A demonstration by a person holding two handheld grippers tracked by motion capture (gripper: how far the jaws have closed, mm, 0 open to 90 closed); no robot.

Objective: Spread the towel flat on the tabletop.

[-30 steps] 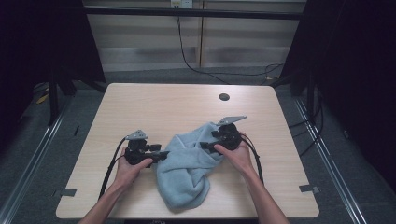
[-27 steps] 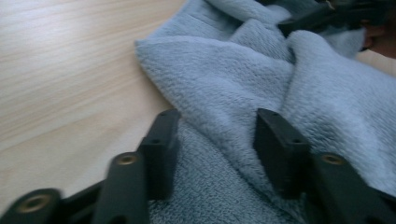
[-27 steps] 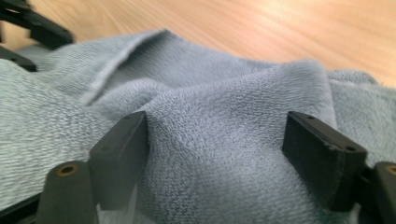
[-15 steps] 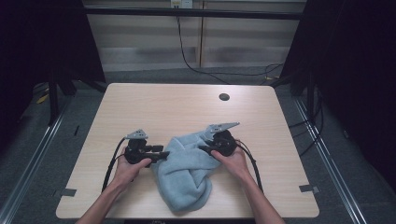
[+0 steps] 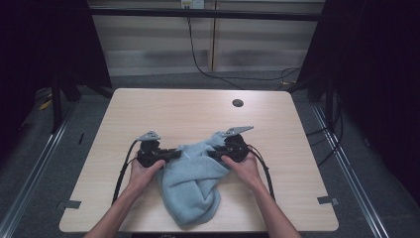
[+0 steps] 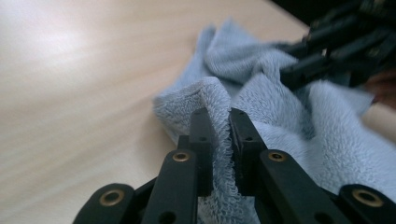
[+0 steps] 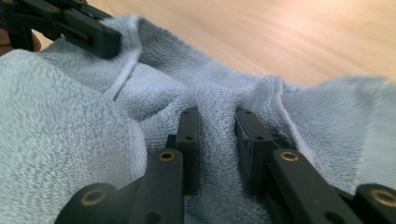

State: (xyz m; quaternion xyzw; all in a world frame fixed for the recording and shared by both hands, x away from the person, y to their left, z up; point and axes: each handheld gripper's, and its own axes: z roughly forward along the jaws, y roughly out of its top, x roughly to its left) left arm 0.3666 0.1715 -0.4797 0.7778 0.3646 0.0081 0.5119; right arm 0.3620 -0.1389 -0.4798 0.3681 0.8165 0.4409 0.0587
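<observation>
A light blue towel (image 5: 192, 184) lies crumpled on the wooden table (image 5: 173, 114), near its front edge. My left gripper (image 5: 172, 154) pinches the towel's left edge; in the left gripper view its jaws (image 6: 220, 122) are shut on a thin fold of towel (image 6: 289, 135). From the right, my right gripper (image 5: 213, 153) grips the towel's upper part. A thick ridge of towel (image 7: 70, 140) stands between its jaws (image 7: 217, 122). Each gripper view shows the other gripper close by: the right gripper (image 6: 327, 51) and the left gripper (image 7: 70, 25).
A small dark round grommet (image 5: 237, 103) sits in the tabletop at the back right. Bare wood spreads behind and beside the towel. Cables (image 5: 198, 59) run across the floor behind the table, and dark frames stand at both sides.
The right gripper has moved left and toward the person, closing in on the left gripper. The towel has bunched up between them. The left gripper has barely shifted.
</observation>
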